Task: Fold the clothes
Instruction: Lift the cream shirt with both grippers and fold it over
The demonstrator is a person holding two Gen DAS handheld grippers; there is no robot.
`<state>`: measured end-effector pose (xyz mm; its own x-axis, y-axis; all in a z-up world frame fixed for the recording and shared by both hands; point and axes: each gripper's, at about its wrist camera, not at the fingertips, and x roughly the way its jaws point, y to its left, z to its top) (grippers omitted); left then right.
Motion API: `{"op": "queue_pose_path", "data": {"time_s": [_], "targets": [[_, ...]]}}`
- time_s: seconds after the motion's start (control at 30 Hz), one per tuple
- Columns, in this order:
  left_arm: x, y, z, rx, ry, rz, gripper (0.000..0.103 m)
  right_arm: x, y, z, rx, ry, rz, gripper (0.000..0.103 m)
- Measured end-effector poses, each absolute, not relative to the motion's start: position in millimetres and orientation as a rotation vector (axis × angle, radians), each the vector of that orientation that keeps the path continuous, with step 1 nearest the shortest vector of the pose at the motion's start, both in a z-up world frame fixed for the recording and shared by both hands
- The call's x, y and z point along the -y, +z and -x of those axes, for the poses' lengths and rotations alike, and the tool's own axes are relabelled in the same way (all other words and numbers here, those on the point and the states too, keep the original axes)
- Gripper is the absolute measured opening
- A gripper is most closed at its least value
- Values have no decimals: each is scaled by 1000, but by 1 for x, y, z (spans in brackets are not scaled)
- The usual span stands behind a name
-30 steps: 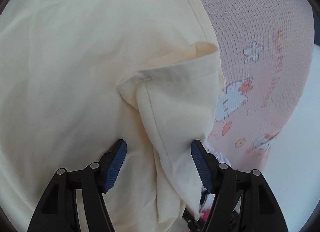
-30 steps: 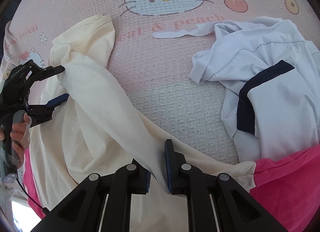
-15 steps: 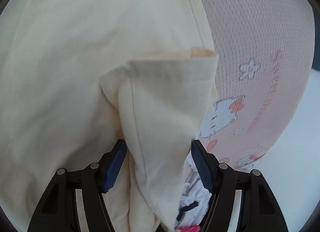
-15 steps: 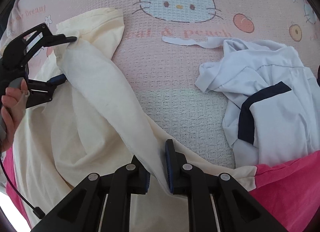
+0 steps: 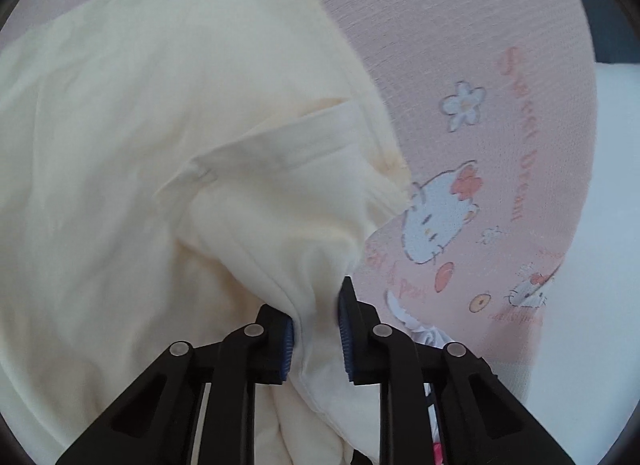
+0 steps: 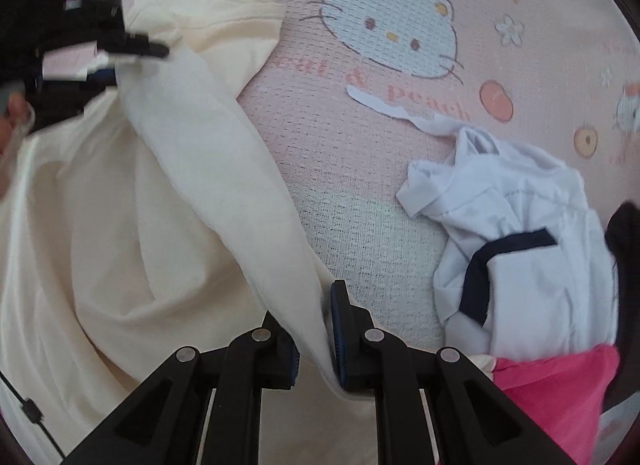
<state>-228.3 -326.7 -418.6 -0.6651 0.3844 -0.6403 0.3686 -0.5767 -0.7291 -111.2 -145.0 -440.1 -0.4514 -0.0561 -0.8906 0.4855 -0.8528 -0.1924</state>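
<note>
Cream shirt [image 5: 160, 145], lower centre: pinched by left hand-held gripper [image 5: 316, 329], jaws just closing, and right hand-held gripper [image 6: 314, 339].

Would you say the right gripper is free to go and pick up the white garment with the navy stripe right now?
Probably not yet. The right gripper is shut on the cream shirt, as is the left gripper. The white garment lies uncovered on the pink blanket, so releasing first would open the way.
</note>
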Motion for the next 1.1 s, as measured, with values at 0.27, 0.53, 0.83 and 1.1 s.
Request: {"op": "queue_pose_path", "data": {"time_s": [0.27, 0.53, 0.83, 1.1], "targets": [[309, -368, 253, 1232, 2481, 1214, 10, 131, -418, 137, -690, -2440, -1376, 10], [265, -330, 294, 1021, 2464, 1228, 9, 91, -404, 170, -581, -2507, -1420, 10], [189, -294, 341, 786, 2438, 1215, 8, 56, -412, 187, -450, -2545, -1493, 10], [131, -282, 375, 501, 2430, 1251, 4, 34, -412, 192, -336, -2549, -1524, 10]]}}
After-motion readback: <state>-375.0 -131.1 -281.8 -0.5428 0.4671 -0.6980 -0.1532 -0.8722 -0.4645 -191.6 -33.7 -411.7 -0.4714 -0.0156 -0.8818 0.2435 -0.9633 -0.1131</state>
